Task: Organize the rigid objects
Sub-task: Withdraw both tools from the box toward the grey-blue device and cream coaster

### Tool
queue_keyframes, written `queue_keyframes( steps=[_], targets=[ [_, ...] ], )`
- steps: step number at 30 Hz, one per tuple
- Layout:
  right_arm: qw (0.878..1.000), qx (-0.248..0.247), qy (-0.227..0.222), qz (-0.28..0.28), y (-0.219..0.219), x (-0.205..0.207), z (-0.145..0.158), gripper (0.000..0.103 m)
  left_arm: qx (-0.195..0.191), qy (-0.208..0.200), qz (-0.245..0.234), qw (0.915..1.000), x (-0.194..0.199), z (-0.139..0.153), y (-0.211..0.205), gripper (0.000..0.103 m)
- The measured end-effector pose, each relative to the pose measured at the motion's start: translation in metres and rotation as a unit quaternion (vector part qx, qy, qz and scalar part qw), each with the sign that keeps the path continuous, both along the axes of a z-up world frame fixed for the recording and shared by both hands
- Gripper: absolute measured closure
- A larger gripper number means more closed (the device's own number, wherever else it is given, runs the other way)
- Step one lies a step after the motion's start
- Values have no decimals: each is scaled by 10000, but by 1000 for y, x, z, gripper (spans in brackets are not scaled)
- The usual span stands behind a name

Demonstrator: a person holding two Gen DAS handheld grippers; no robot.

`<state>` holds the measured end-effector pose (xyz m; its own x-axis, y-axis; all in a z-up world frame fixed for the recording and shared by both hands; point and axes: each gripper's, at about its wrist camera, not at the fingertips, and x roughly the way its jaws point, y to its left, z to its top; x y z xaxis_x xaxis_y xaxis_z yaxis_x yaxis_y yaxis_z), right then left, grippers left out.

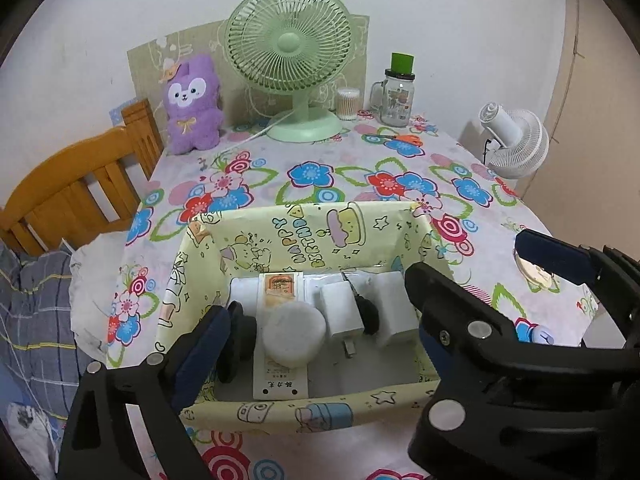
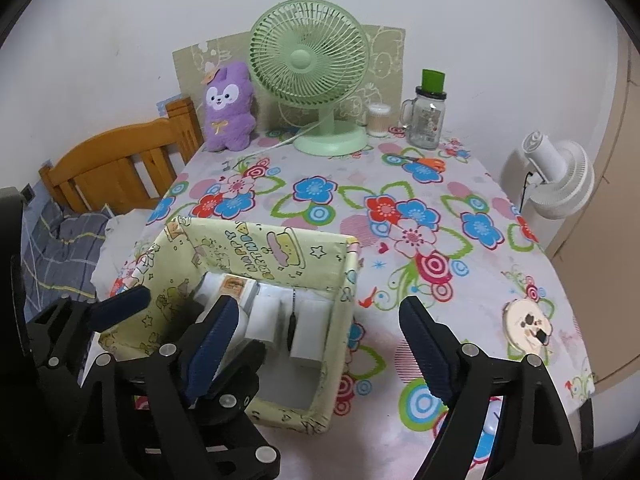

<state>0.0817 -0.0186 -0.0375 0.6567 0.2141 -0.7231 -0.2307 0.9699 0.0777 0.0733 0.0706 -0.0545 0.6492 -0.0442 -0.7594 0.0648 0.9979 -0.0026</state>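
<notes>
The left gripper stands open above the yellow box, which holds a white round puck, white blocks and a flat packet.

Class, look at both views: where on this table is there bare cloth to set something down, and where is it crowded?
The widest free patch is the floral cloth between the yellow box and the green fan. Another lies right of the box, short of the round mirror. The back edge is crowded: plush toy, fan, cotton swabs, glass jar, scissors. The box is mostly full.
</notes>
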Motion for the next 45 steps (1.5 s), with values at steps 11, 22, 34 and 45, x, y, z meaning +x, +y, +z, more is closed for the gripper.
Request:
queue_keyframes(
  steps=[11,22,34,45],
  targets=[
    [9994,-84,-177,-299,-24,-14,8,8,124,-138,-133,9997,-10,8,-24,3],
    [9972,-164,-277,-669,-57,-26,14,5,190,-249,-362,9989,-17,16,-57,3],
    [9958,-168,-344,-833,-89,-35,18,5,110,-307,-440,9985,-25,22,-86,3],
    [9952,-186,-384,-879,-114,-44,17,5,58,-351,-435,9984,-32,21,-110,3]
  ],
)
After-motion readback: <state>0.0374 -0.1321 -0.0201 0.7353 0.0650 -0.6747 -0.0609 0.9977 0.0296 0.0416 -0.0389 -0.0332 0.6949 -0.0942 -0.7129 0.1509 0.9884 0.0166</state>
